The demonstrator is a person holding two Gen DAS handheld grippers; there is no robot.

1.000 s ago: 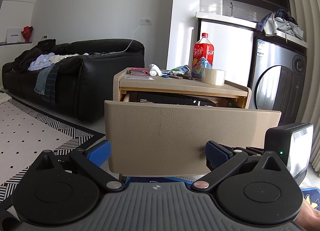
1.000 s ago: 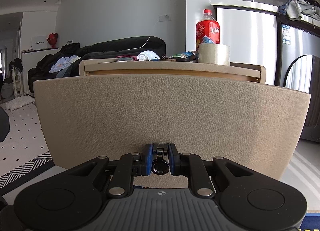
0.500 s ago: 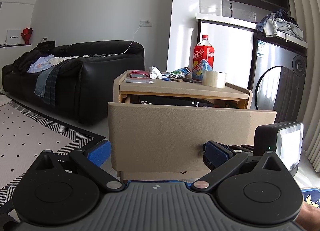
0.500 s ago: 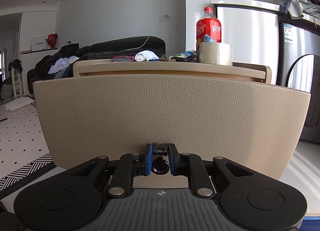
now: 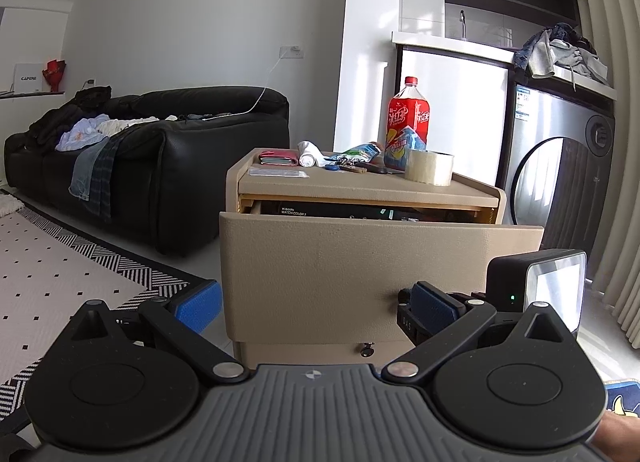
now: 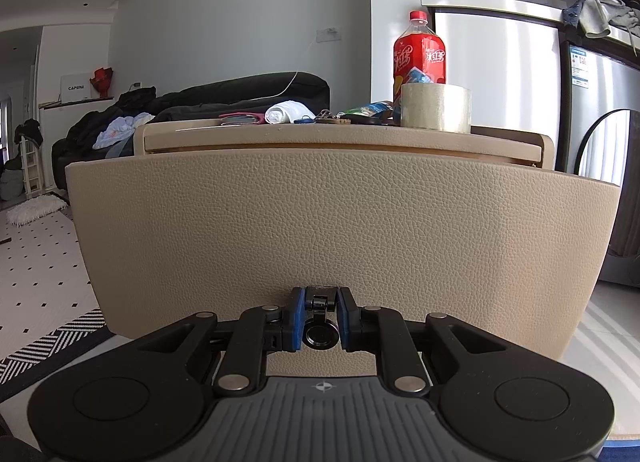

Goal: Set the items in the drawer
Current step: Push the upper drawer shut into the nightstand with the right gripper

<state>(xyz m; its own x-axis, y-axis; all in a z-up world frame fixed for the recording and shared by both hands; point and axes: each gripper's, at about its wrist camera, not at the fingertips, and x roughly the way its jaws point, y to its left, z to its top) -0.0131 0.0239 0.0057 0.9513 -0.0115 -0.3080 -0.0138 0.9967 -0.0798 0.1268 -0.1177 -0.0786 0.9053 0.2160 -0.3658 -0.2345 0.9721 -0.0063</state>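
Observation:
A beige nightstand [image 5: 360, 186] has its top drawer [image 6: 340, 230] pulled partly out, and a black box [image 5: 344, 211] lies inside. My right gripper [image 6: 320, 316] is shut on the small black drawer pull [image 6: 319, 302] at the bottom of the drawer front. My left gripper [image 5: 316, 304] hangs open in front of the drawer, apart from it and holding nothing. On the nightstand top lie a tape roll [image 5: 429, 166], a red bottle [image 5: 408, 122], a red wallet [image 5: 279, 158], a rolled white cloth [image 5: 310, 153], keys [image 5: 344, 166] and a snack packet [image 5: 362, 150].
A black sofa [image 5: 160, 166] with clothes stands to the left, behind a patterned rug [image 5: 60, 282]. A washing machine [image 5: 560, 182] sits to the right of the nightstand. A second pull [image 5: 366, 350] shows on the panel under the open drawer. The right gripper's camera body [image 5: 536, 286] is at the lower right.
My left gripper has drawn back from the nightstand, which looks smaller now. My right gripper, still shut on the pull, has moved the drawer front closer to the cabinet.

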